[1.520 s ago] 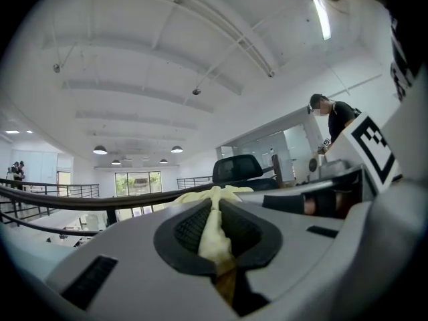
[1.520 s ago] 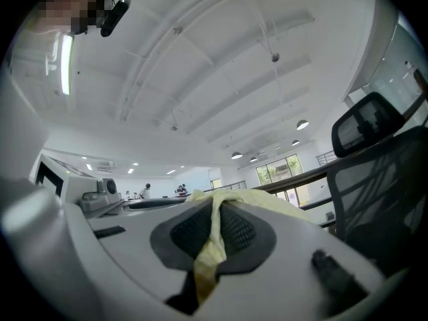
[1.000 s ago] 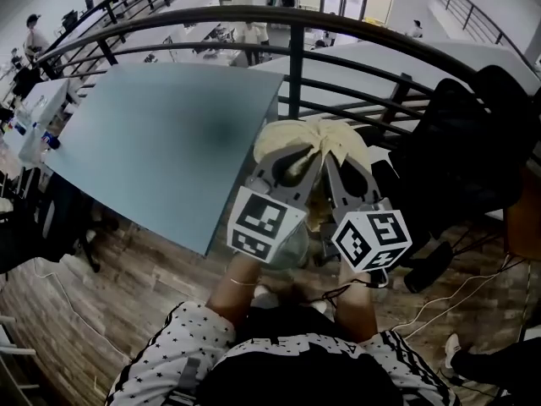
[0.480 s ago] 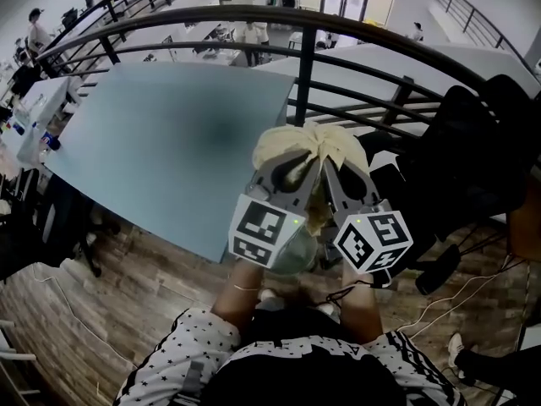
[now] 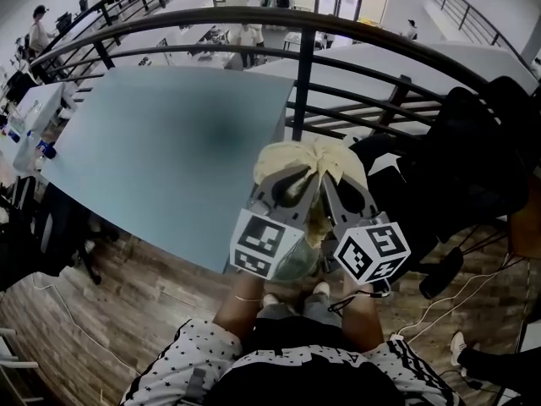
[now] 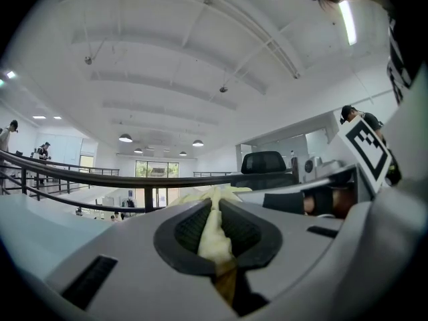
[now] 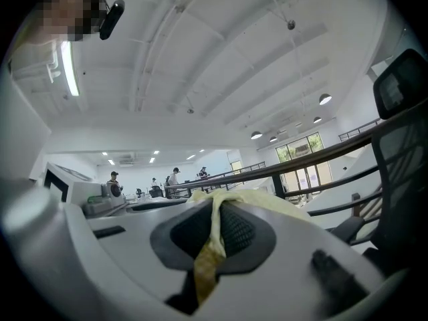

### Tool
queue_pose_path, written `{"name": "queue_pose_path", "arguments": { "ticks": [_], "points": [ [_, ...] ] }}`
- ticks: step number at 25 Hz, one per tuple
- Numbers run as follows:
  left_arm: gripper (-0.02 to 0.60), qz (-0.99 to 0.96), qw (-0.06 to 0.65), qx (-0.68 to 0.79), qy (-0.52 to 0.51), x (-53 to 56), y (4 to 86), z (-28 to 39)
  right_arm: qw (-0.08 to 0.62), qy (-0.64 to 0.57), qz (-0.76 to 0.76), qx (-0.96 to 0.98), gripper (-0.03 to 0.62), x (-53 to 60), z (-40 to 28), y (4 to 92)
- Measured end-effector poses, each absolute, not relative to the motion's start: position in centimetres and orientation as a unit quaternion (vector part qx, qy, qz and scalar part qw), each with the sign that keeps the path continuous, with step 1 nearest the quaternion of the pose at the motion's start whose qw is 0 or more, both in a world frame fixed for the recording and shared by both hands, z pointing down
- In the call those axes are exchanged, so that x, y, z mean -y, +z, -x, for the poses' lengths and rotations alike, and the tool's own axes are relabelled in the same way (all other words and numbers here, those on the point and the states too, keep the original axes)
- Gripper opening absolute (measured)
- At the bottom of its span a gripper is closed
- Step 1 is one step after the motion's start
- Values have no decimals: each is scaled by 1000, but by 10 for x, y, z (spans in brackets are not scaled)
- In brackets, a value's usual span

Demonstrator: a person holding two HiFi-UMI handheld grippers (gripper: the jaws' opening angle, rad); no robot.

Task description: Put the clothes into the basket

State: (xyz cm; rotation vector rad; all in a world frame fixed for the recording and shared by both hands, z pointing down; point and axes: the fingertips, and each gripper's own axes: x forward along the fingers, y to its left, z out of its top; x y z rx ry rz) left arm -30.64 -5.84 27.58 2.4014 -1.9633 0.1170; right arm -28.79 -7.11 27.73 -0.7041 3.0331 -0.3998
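Garment: pale yellow cloth (image 5: 311,152), bunched into one wad at the centre of the head view, clear of the table and hanging in the air beyond my jaw tips.
Garment, hold: a fold of it runs back between each pair of my pads. In each gripper view it shows as a narrow strip down the middle of the jaws.
Garment, long axis: the wad lies left to right across the frame, wider than it is deep. The pinched folds run top to bottom, along my jaws.
Garment, direction from jaws: straight ahead of both tips, toward the top of the frame.
Left gripper (image 5: 297,169): jaws closed down on the cloth, with only the fold between them.
Right gripper (image 5: 331,174): the same, clamped on the cloth just beside the left, tips converging.
Nearer hand: neither. Both hold it, side by side.
Table (image 5: 169,142): teal top, left of the garment. Its near corner lies just left of my left gripper.
Railing (image 5: 296,66): dark bars across the top of the frame, behind the wad.
Chair (image 5: 465,159): black, right of the garment.
Basket: I can make it out in no view.
Judgement: the carry step. The release depends on getting both jaws over the basket first.
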Motion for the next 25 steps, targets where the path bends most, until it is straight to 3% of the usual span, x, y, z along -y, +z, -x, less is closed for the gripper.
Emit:
{"name": "queue_pose_path", "arguments": {
  "ticks": [25],
  "points": [
    [40,-750,84,654,49,99,334,297,-61,-163,181,-968,38,112,282,339]
  ]
}}
